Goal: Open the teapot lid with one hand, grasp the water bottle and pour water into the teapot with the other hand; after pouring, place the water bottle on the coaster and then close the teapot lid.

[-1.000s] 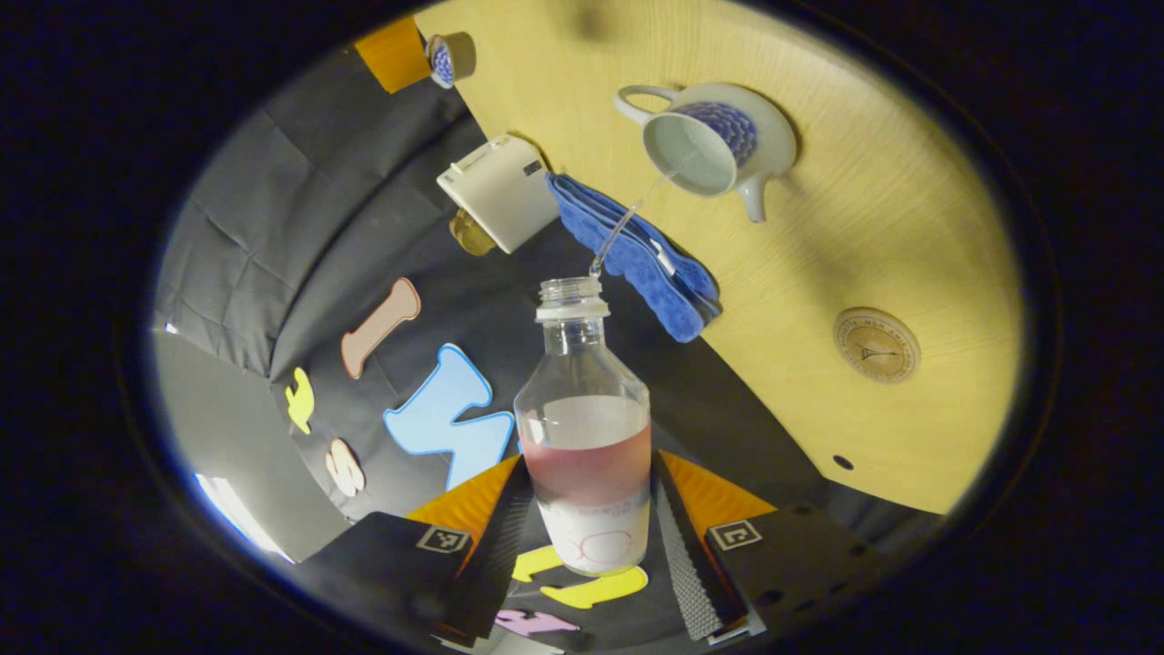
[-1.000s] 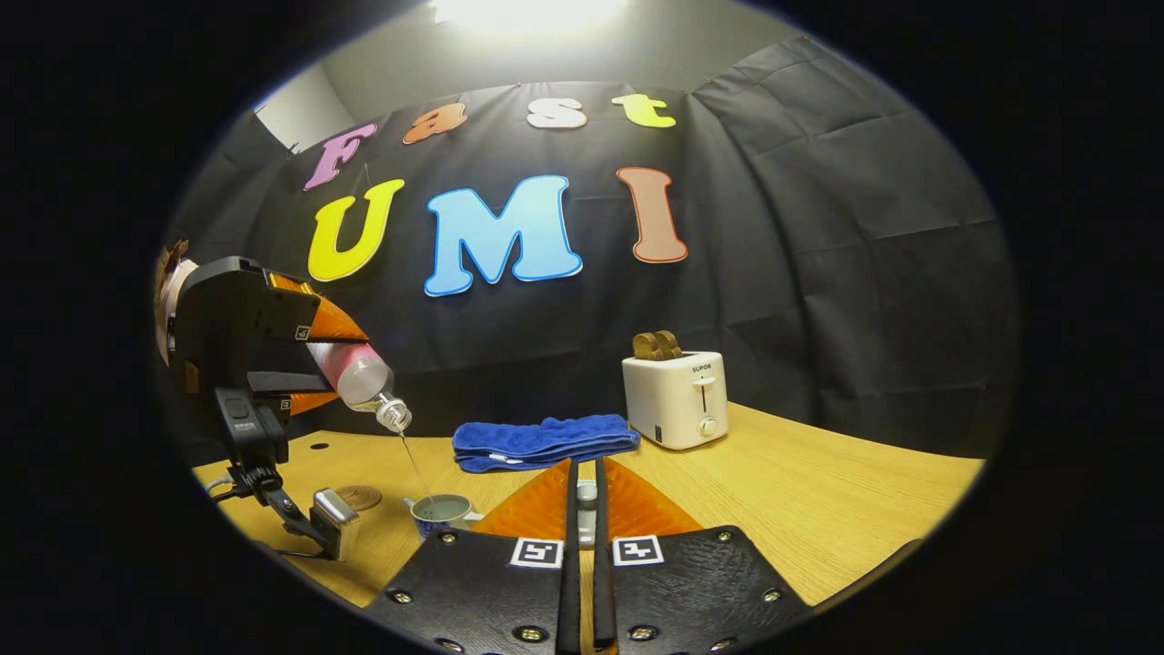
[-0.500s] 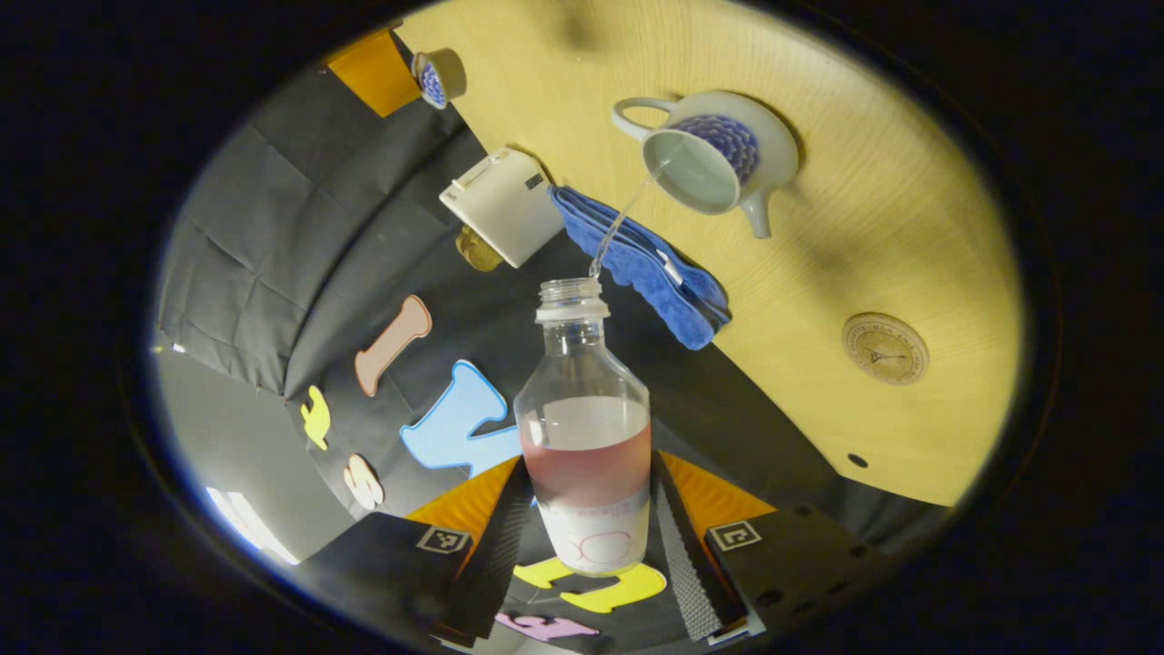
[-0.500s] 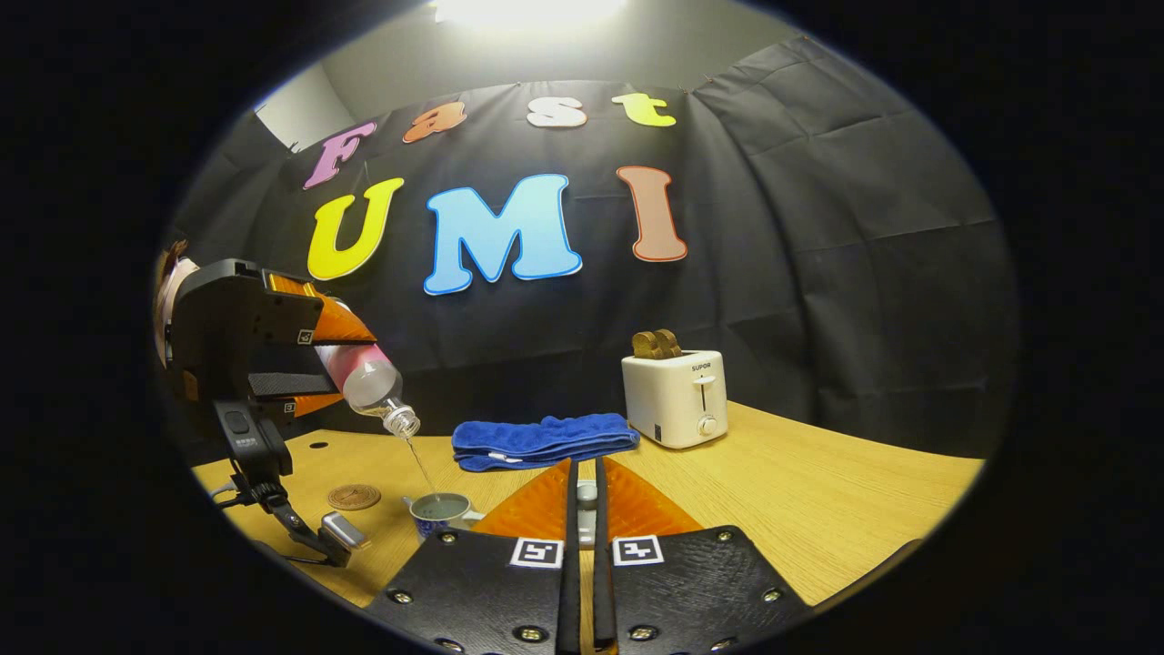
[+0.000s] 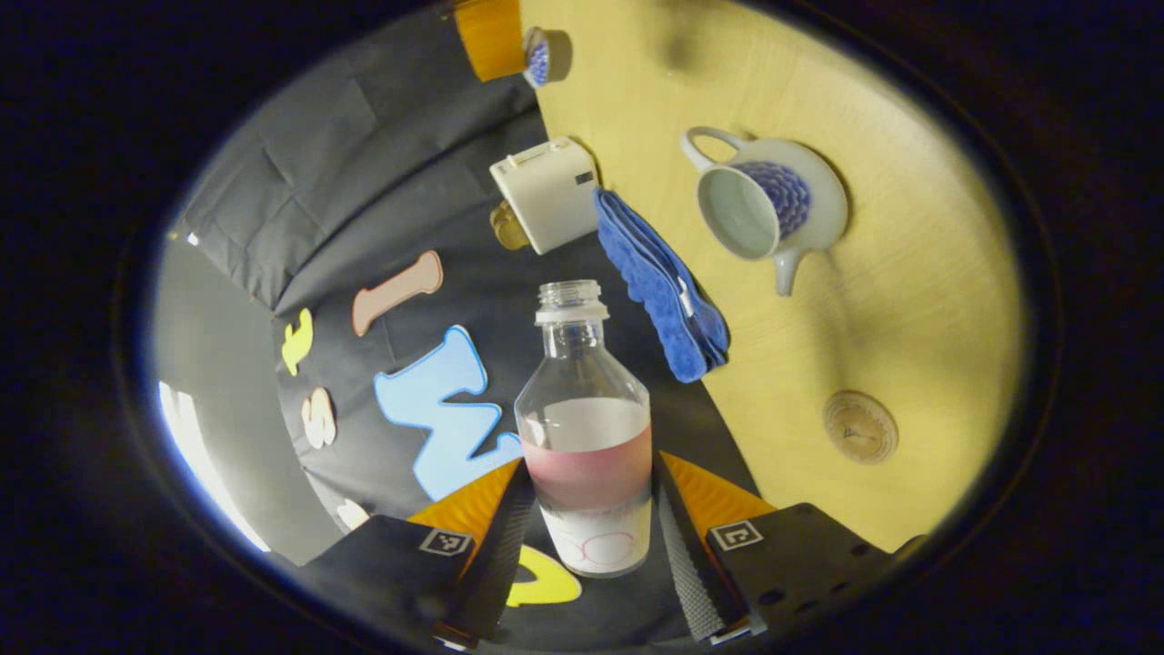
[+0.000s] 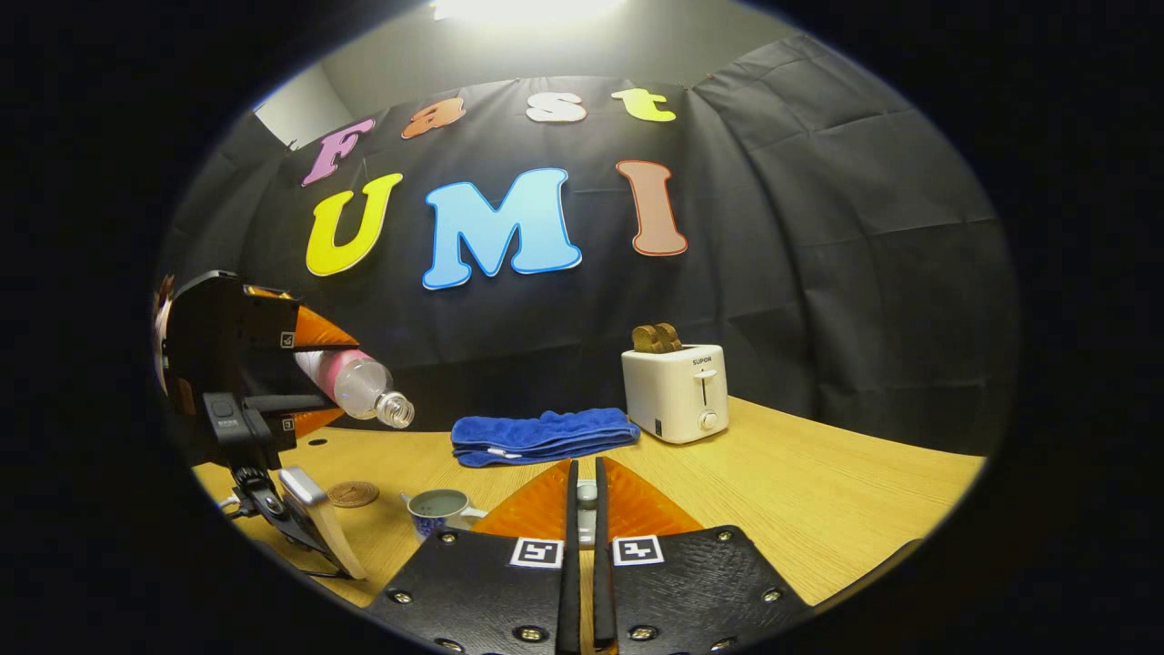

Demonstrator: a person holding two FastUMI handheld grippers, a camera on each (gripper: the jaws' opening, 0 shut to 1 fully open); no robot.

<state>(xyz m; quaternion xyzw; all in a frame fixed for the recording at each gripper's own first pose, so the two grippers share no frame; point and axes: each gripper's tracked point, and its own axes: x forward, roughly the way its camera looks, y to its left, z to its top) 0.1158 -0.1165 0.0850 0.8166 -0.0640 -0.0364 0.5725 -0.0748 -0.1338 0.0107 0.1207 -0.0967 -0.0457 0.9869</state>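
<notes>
Tabletop (image 6: 818, 491): pale wood; it carries everything I need, plus a toaster (image 6: 675, 394) and a folded blue towel (image 6: 543, 435) at the back that play no part.

Teapot (image 5: 771, 207): stands open on the tabletop, mouth bare, some water visible inside; in the right gripper view it sits just left of my right fingers.

Bottle (image 5: 587, 437): clamped between the fingers of my left hand-held gripper (image 5: 589, 537), uncapped, still partly full. In the right gripper view it lies close to level in the air, up and to the left of the teapot, neck not over the mouth. No stream leaves the neck, so I judge the pouring done or paused.

Right hand-held gripper (image 6: 583, 509): fingers nearly together on a small pale piece. In the left gripper view a small blue-patterned thing that I take to be the lid (image 5: 546, 56) shows between its fingers, held away from the teapot.

Coaster (image 5: 859, 428): round, bare, on the tabletop well apart from the teapot.

Done, as I judge it: lid off, bottle grasped, water in the teapot.

Left: stand the bottle upright on the coaster, release, then bring the lid back and seat it on the teapot.
</notes>
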